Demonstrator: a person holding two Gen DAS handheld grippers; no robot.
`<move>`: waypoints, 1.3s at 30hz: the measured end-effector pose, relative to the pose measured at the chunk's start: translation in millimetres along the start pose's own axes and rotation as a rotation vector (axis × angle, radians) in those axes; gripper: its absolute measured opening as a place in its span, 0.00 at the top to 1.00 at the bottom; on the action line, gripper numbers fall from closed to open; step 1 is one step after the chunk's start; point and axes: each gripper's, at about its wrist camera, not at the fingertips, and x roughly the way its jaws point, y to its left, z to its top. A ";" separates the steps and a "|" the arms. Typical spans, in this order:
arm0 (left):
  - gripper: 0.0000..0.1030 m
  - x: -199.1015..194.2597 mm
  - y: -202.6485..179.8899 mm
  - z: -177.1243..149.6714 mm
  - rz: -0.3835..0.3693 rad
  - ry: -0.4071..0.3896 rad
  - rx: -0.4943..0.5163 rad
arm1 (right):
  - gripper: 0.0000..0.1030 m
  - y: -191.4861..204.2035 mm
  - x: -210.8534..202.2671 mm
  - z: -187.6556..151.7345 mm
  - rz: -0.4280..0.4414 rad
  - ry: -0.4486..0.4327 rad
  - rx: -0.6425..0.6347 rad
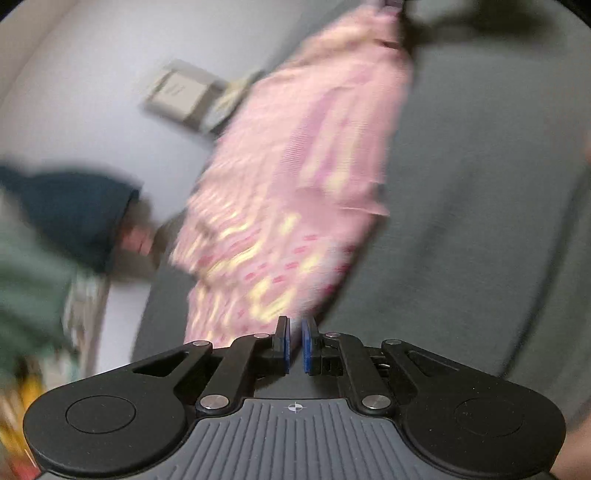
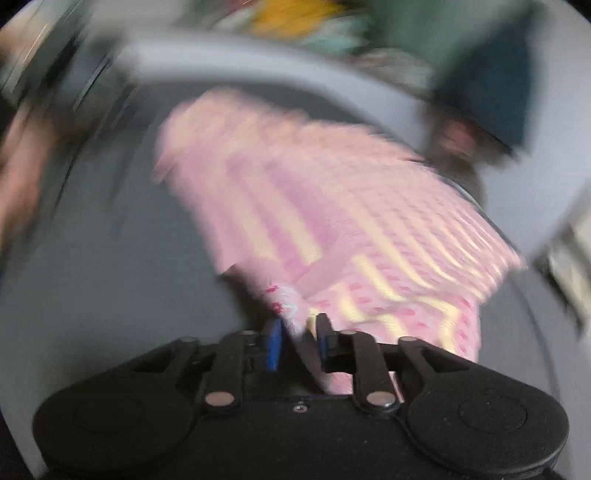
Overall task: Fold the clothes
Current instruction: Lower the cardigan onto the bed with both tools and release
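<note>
Motion blurs both views. A pink garment (image 1: 295,177) with yellow and red marks spreads over a dark grey surface (image 1: 480,221). My left gripper (image 1: 295,345) has its blue pads (image 1: 283,347) nearly touching, with the garment's near edge pinched between them. In the right wrist view the same garment (image 2: 314,206) runs into my right gripper (image 2: 299,341), shut on a pale fold of it. A hand in a navy sleeve (image 2: 458,136) holds a dark tool at the garment's far corner. A similar hand (image 1: 136,236) shows at the garment's left corner in the left wrist view.
The grey surface (image 2: 110,277) ends at a curved edge against a pale lavender floor or wall (image 1: 92,110). A beige box (image 1: 177,96) lies beyond the garment. Green cloth (image 1: 29,266) and yellow items (image 2: 295,14) sit off to the side. A dark shape (image 1: 436,22) crosses the garment's far end.
</note>
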 end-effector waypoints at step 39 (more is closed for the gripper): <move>0.02 16.6 65.8 15.4 -0.288 -0.065 -1.130 | 0.52 113.6 18.9 18.3 -0.169 -0.134 0.001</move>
